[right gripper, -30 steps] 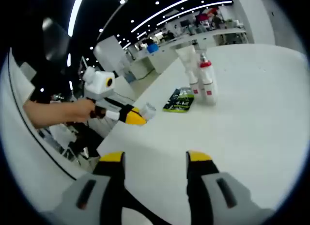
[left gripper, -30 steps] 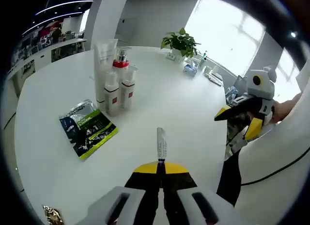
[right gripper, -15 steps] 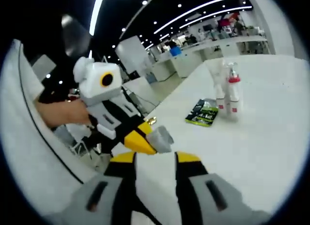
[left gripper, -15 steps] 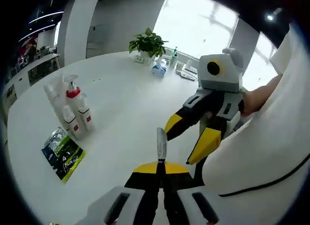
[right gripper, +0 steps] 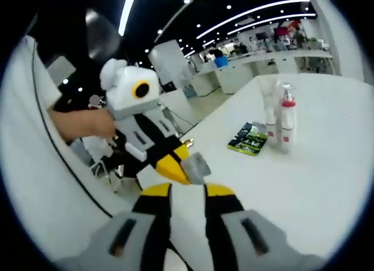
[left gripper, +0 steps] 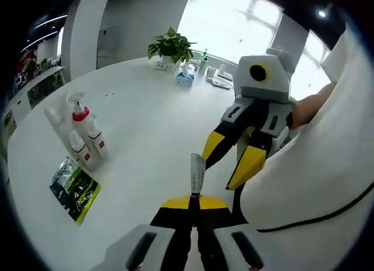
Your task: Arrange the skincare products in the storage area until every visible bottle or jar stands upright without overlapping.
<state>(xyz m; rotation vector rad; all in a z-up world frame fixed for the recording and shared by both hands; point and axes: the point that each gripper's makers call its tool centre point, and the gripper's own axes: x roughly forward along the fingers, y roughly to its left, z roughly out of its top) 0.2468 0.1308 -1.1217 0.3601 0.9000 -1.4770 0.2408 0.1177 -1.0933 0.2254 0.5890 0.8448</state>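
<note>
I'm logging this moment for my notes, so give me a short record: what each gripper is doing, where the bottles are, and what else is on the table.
left gripper: jaws shut on a small grey sachet
right gripper: jaws open, empty, close beside the sachet
bottles: upright, clustered on the white table
green packet: lying flat next to the bottles
background: potted plant at the table's far edge
</note>
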